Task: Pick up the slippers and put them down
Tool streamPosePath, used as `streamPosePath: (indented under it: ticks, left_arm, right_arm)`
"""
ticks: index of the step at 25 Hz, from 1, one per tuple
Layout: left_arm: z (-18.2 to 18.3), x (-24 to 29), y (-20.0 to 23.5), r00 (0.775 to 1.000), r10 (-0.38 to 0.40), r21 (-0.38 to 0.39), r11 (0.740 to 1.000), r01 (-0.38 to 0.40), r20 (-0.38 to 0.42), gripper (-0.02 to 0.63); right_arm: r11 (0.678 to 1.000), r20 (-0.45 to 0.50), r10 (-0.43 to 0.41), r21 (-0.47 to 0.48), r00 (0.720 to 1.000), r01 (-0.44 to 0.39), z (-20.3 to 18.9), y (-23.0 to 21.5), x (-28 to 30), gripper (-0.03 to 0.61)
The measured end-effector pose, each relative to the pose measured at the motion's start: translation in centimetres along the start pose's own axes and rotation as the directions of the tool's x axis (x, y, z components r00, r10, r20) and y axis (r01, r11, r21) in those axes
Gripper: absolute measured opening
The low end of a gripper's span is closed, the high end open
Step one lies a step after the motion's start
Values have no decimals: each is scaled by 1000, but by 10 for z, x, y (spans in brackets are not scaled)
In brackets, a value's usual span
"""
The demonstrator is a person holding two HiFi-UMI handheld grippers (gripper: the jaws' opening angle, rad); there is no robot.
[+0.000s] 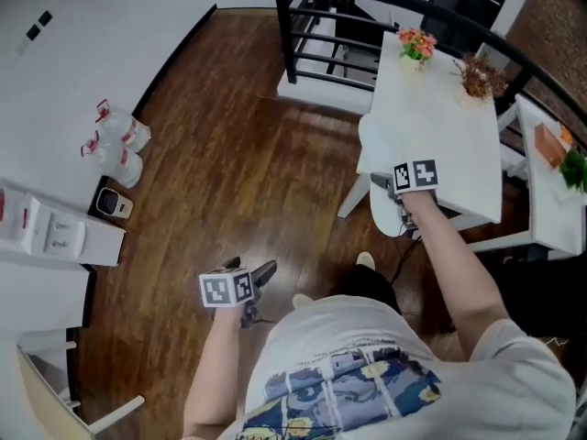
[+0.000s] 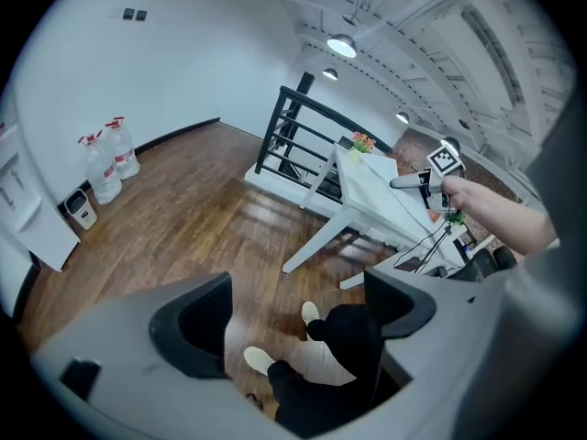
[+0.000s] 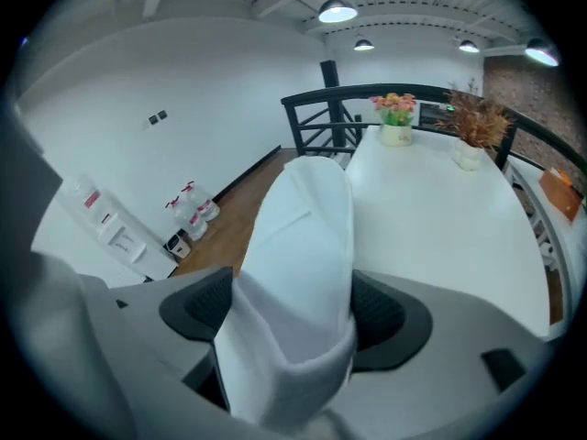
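The right tongs (image 3: 303,312) were found pressed together on a white slipper (image 3: 303,246), which was clamped between both pads and stood up out of them, its far end pointing away from the tongs. In the head view the slipper (image 1: 383,211) was seen hanging from the right tongs (image 1: 385,183) just at the near edge of a white table (image 1: 445,117), above the wooden floor (image 1: 229,154). The table top was spread ahead of these tongs and to their right. At its far end, well ahead of the tongs, a pot of pink and orange flowers (image 3: 395,110) and a pot of dried brown plants (image 3: 474,125) were placed.

The left tongs (image 2: 298,314) were held with the jaws wide apart and nothing clamped. Only the person's black trousers and two light shoes (image 2: 310,313) were seen between them, far below. In the head view the left tongs (image 1: 264,273) were well apart from the right ones and from the slipper.

A black railing (image 2: 292,134) was seen ahead of the left tongs. Far to their left, at the wall, clear water bottles (image 2: 110,159) with red labels were standing. The print on these labels was too small to be read. Black and white square markers were carried on the cube of each pair of tongs, without any words.
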State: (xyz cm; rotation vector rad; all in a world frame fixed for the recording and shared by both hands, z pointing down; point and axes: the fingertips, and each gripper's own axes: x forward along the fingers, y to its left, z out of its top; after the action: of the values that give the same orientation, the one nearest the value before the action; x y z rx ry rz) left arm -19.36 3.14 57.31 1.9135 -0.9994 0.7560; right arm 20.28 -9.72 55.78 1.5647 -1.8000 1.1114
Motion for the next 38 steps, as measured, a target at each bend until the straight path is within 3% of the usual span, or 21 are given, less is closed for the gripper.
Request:
streamPosePath:
  ticks: [7,10,14,18,21,26,29,33,35,38]
  left_arm:
    - [-42,-24,99,999,34,-166,985,-34,2,448]
    - [-57,0,142,998,56,-248,967,-63,-34,448]
    - [-74,68,222,988,116,-361,921,-145,-101,448]
    - [-65,182,316,983,143,-432,884,-179,-116,448]
    - [-76,287,380,982,139,-465,866,-182,-127,448]
    - [-153,467,487,983,96,-493,855,-161,-156,448]
    - [-201,551,543,979,87,-502,848,-171,-186,448]
    - [-217,599,571,978,77,-521,836,-170,-195,448]
    - [-207,596,565,979,63,-532,832,-158,-193,448]
    - [-180,564,547,980,63,-530,833,-156,-190,448]
  right_arm:
    - [970,-151,149,-170,977,-174,-22,181,96,408]
    - [952,-256,180,-196,950,-234,-46,229,185,408]
    - [918,-371,188,-263,910,-297,-77,267,335,408]
    - [895,-390,183,-314,903,-316,-95,275,496,407]
    - [882,-414,195,-323,889,-344,-135,271,629,407]
    - [866,-470,154,-359,869,-347,-255,245,849,407]
    - [862,-490,94,-395,867,-317,-318,220,942,411]
    - [847,-516,70,-421,854,-324,-358,208,984,432]
    - [847,-545,43,-425,838,-320,-359,205,968,477]
    - [851,-577,33,-411,816,-325,-341,211,919,477]
